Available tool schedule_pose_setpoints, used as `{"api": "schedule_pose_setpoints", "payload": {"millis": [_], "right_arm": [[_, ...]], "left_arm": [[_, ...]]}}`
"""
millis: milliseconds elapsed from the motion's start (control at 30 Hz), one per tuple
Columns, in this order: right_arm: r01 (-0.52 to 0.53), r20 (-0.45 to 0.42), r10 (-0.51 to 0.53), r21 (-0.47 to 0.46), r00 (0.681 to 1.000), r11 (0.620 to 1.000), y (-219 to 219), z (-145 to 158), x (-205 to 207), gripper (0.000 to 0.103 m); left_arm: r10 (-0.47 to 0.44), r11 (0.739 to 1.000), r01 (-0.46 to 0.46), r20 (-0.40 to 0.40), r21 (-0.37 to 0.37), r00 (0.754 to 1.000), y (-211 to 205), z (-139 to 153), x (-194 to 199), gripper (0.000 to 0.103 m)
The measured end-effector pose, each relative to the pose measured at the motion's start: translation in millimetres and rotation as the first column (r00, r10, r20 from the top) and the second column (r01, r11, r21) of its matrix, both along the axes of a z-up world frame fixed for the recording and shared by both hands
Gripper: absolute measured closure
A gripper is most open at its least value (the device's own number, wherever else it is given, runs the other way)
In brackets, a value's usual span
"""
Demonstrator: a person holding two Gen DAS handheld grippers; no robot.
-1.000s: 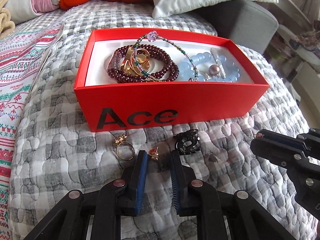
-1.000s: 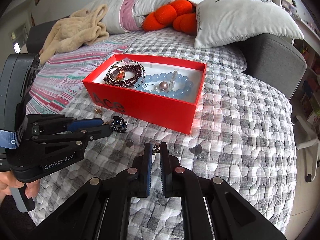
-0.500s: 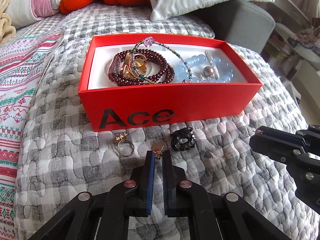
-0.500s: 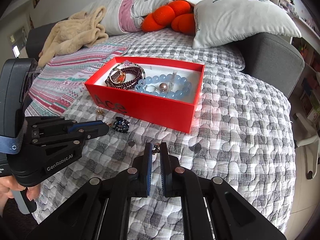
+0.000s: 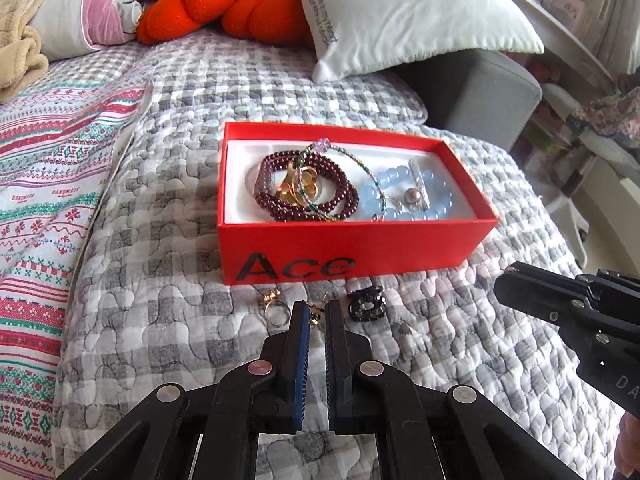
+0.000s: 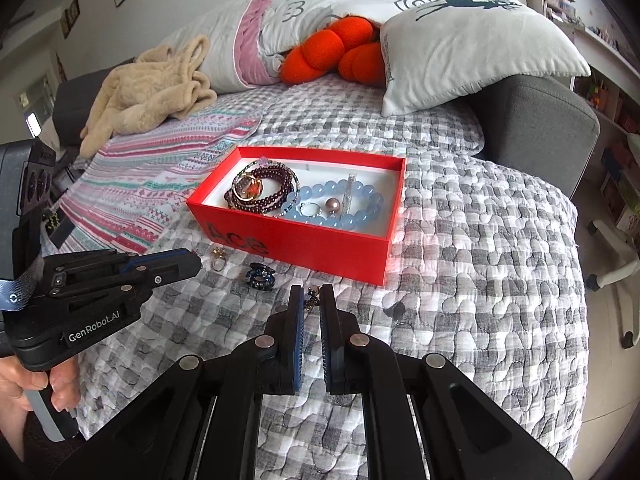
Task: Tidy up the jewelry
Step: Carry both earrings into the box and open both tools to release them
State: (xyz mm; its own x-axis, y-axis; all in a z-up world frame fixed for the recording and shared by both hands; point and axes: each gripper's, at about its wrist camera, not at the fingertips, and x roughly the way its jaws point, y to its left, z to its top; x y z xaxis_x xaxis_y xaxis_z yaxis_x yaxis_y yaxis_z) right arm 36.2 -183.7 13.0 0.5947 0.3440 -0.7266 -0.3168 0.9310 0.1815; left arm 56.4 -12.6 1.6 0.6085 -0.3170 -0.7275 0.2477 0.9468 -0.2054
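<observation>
A red "Ace" box (image 5: 348, 248) (image 6: 320, 246) sits on the checked quilt. It holds a dark red bead bracelet (image 5: 280, 208), a light blue bead bracelet (image 5: 400, 204) and other pieces. My left gripper (image 5: 316, 308) is shut on a small gold earring (image 5: 317, 312), held just above the quilt in front of the box. A gold ring (image 5: 276, 310) (image 6: 219, 259) and a black sparkly piece (image 5: 366, 304) (image 6: 260, 276) lie on either side of it. My right gripper (image 6: 311, 294) is shut on another small earring (image 6: 310, 300), near the box's front right corner.
The grey-checked quilt (image 6: 480, 260) runs to a drop at the right. A striped blanket (image 5: 44, 184) lies on the left. Pillows (image 6: 472, 48), an orange cushion (image 5: 216, 4) and a beige garment (image 6: 148, 92) are piled behind the box. A hand (image 6: 28, 384) holds the left gripper's handle.
The left gripper's jaws closed on the small gold earring and lifted it off the quilt, drawing back from the box. The right gripper stayed shut and almost still.
</observation>
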Motion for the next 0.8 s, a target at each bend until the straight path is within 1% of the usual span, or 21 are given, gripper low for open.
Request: {"api": "schedule_pose_setpoints", "payload": {"millis": [133,400,500,633,800], "right_arm": [[0.016,0.016,-0.017,0.034,1.000,0.999,-5,9,4,0.095],[0.071,0.031,-0.073,0.075,0.997,0.995,-16,14,21,0.095],[0.080,0.037,-0.083,0.087,0.996,0.993,-18,15,27,0.095],[0.085,0.038,-0.089,0.096,0.995,0.992,-17,14,33,0.095],[0.091,0.035,-0.094,0.097,0.995,0.991,-16,11,39,0.095]], "left_arm": [[0.025,0.999,-0.025,0.008,-0.038,1.000,10,8,5,0.101],[0.055,0.995,-0.051,0.038,-0.091,0.998,23,18,18,0.101],[0.058,0.994,-0.053,0.051,-0.096,0.997,24,18,25,0.101],[0.073,0.995,-0.068,0.068,-0.072,0.995,21,13,38,0.101],[0.090,0.994,-0.085,0.063,-0.073,0.994,20,6,50,0.101]]}}
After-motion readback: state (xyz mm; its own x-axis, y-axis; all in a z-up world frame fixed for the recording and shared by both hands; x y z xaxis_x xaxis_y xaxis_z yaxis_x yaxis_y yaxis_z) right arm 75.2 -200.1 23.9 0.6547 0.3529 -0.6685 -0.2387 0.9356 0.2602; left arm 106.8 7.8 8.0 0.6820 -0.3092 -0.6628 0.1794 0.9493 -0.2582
